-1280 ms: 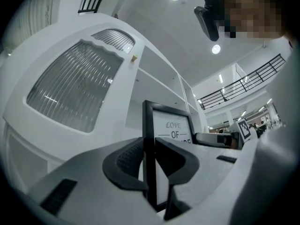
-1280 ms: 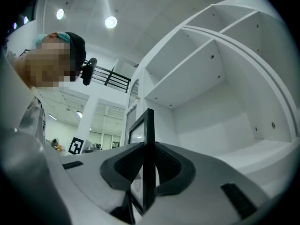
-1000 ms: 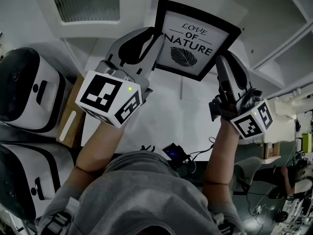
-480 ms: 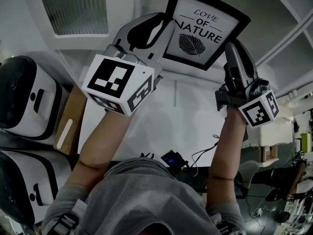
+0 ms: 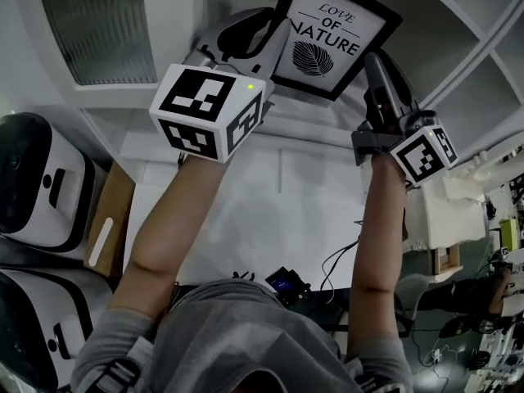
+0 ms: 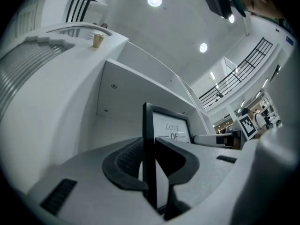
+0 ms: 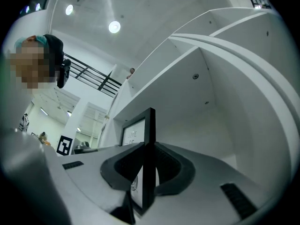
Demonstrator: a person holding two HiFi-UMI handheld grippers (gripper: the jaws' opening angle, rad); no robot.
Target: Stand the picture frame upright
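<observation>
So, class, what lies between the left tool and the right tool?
The picture frame: the left tool clamps one side edge, the right tool the opposite one. The head view shows it best.

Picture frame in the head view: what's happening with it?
A person holds the black picture frame with both grippers. The left gripper is clamped on one side edge and the right gripper on the opposite edge. The frame's print faces the person, slightly tilted, in front of an open white shelf compartment. Whether its bottom edge touches the shelf can't be told.
</observation>
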